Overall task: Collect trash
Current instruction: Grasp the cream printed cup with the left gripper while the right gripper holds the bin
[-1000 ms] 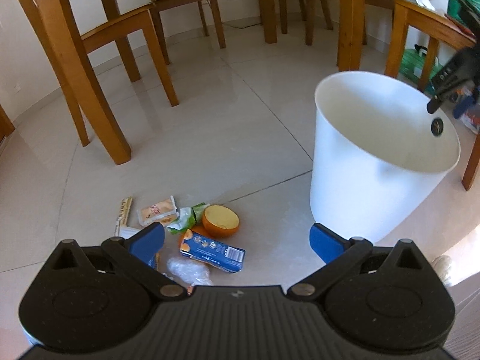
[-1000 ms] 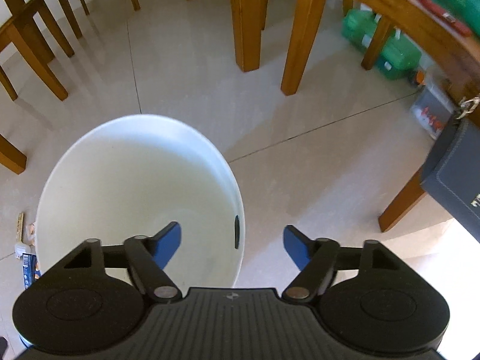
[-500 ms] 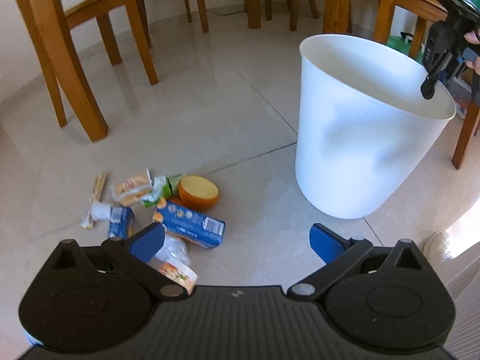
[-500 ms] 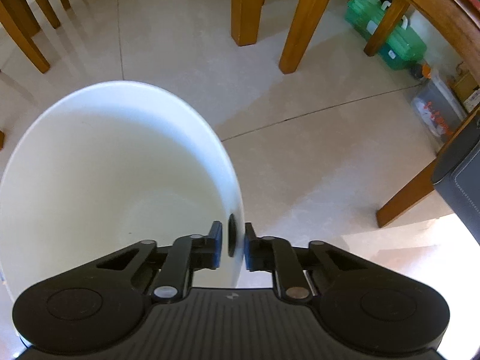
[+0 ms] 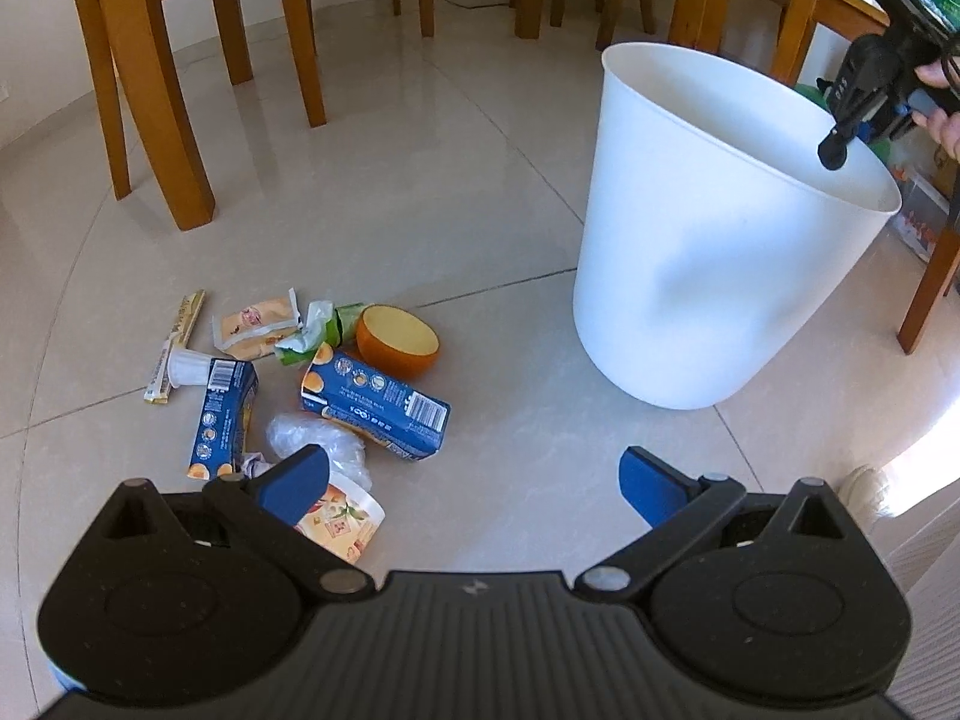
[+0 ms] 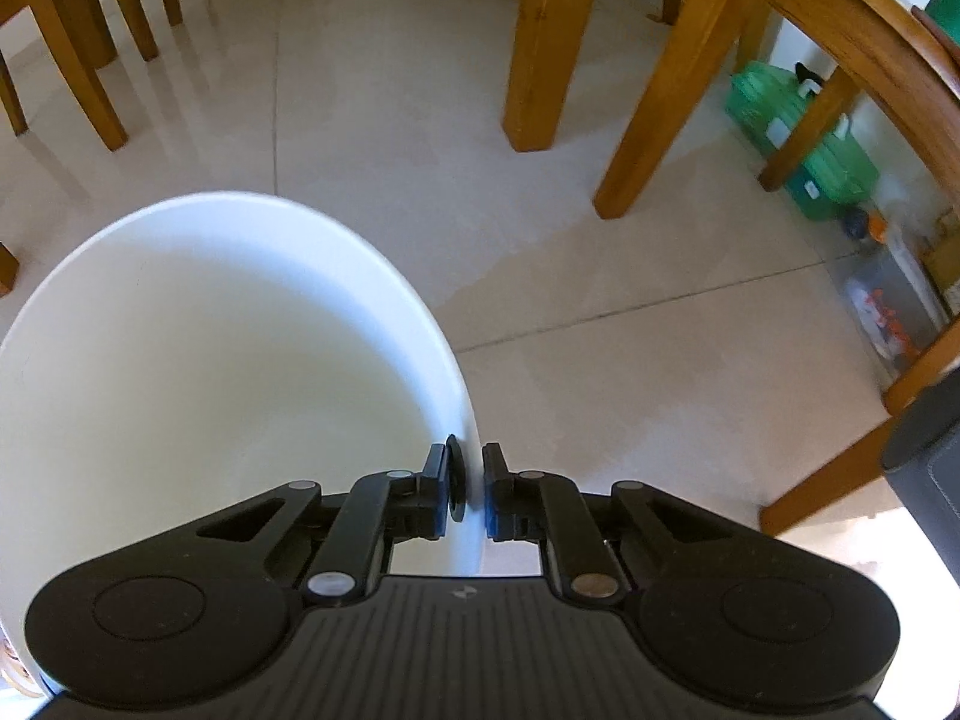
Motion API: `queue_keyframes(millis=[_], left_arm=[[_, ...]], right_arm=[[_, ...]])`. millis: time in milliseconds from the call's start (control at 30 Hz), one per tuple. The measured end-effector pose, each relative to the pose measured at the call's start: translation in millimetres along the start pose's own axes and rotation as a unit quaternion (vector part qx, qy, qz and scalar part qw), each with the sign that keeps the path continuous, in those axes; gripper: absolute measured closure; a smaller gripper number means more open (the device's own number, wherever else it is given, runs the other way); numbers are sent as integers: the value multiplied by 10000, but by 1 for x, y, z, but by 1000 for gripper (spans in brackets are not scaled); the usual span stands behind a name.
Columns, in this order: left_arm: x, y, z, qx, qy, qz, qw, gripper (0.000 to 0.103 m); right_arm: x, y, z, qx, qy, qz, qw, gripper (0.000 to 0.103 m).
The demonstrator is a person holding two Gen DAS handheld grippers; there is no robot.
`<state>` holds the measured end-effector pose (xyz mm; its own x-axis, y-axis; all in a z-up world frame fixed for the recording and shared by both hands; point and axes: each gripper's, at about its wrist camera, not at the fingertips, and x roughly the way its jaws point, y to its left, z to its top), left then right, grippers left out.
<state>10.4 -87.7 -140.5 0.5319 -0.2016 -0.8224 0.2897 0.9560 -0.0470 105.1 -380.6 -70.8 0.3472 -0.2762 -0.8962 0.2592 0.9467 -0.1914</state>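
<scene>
A white bin [image 5: 720, 252] stands on the tiled floor, empty as far as its inside [image 6: 198, 396] shows. My right gripper [image 6: 467, 495] is shut on the bin's rim, one finger inside and one outside; it shows at the bin's far right edge [image 5: 835, 150] in the left wrist view. My left gripper [image 5: 474, 477] is open, low over a heap of trash: two blue cartons [image 5: 378, 402] [image 5: 222, 414], half an orange [image 5: 397, 339], a clear plastic wad [image 5: 318, 438], a printed wrapper [image 5: 342, 525] under the left finger, a snack packet [image 5: 258, 327] and a green wrapper [image 5: 318, 330].
Wooden chair and table legs [image 5: 144, 90] ring the floor behind the trash and bin. A thick table leg [image 6: 549, 42] and a chair [image 6: 840, 48] stand beyond the bin. Green containers [image 6: 810, 144] and a clear box [image 6: 888, 306] sit at the right.
My right gripper closed from open onto the bin's rim. The left gripper sank toward the trash heap, which now shows more items; the bin looks shifted right and farther off.
</scene>
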Motion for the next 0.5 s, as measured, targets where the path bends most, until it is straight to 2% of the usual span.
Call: queue_keyframes(millis=[133, 300, 500], left_arm=[[3, 2, -2, -69, 107, -46, 9999, 1], [3, 2, -8, -31, 78, 27, 10000, 1], [5, 8, -12, -132, 95, 73, 9998, 1]], right_arm=[[0, -6, 4, 199, 89, 100, 9997, 90], [1, -2, 2, 59, 81, -19, 9999, 89], [-2, 4, -7, -8, 266, -47, 9996, 89]])
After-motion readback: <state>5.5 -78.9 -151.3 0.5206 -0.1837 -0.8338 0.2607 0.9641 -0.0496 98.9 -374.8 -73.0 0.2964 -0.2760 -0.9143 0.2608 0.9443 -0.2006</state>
